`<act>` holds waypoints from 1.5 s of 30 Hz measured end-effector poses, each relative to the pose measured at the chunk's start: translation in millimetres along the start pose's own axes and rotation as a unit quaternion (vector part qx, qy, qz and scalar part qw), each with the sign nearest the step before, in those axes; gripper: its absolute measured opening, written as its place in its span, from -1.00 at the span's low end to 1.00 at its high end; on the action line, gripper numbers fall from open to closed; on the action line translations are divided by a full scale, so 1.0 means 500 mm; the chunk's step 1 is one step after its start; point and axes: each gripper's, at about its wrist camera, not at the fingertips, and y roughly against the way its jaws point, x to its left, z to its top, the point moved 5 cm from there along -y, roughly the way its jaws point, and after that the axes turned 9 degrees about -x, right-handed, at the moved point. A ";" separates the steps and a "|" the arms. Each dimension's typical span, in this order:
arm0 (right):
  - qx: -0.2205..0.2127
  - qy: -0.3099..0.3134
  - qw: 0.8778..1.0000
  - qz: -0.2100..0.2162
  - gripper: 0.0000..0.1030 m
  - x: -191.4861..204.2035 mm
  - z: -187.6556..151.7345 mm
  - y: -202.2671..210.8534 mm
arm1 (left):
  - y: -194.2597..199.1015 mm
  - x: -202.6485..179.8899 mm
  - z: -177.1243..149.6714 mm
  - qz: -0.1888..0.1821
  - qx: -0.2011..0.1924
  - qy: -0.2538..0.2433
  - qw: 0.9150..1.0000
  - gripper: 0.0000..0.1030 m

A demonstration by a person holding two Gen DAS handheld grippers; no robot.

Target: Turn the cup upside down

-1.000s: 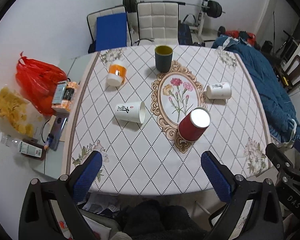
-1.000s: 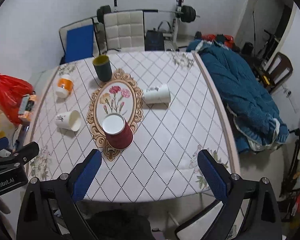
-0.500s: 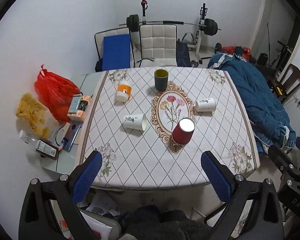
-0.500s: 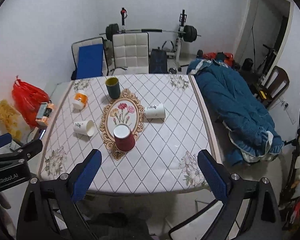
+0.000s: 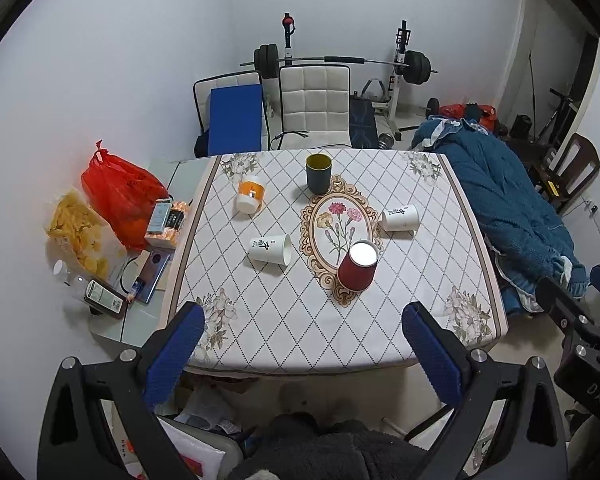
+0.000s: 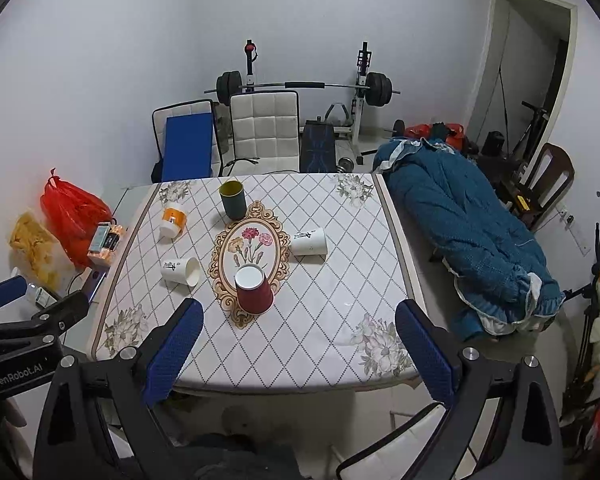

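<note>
A red paper cup (image 5: 357, 269) stands upside down on the floral oval of the table; it also shows in the right wrist view (image 6: 253, 290). Two white paper cups lie on their sides, one left (image 5: 270, 249) and one right (image 5: 400, 218). A dark green cup (image 5: 318, 173) stands upright at the back. An orange-and-white cup (image 5: 250, 194) lies tilted at back left. My left gripper (image 5: 302, 348) and right gripper (image 6: 298, 350) are both open and empty, held high above the table's near edge, far from all cups.
The table (image 5: 472, 240) has a diamond-pattern cloth. A low side table at the left holds a red bag (image 5: 120, 196), a chips bag (image 5: 82, 236) and bottles. A blue quilt (image 6: 472, 236) lies right of the table. Chairs and a barbell rack (image 5: 332, 62) stand behind.
Both grippers have pulled back and up from the table, so the table and cups look smaller and farther away. The cups have not moved.
</note>
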 end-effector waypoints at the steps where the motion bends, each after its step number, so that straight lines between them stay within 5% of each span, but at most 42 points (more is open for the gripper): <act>1: 0.000 0.000 1.000 0.000 0.92 0.001 0.000 0.001 | 0.000 -0.001 0.000 0.001 -0.001 0.000 1.000 0.97; 45: 0.016 0.002 1.000 0.004 0.93 0.011 0.014 -0.039 | 0.004 0.004 0.010 0.009 -0.014 0.014 1.000 0.99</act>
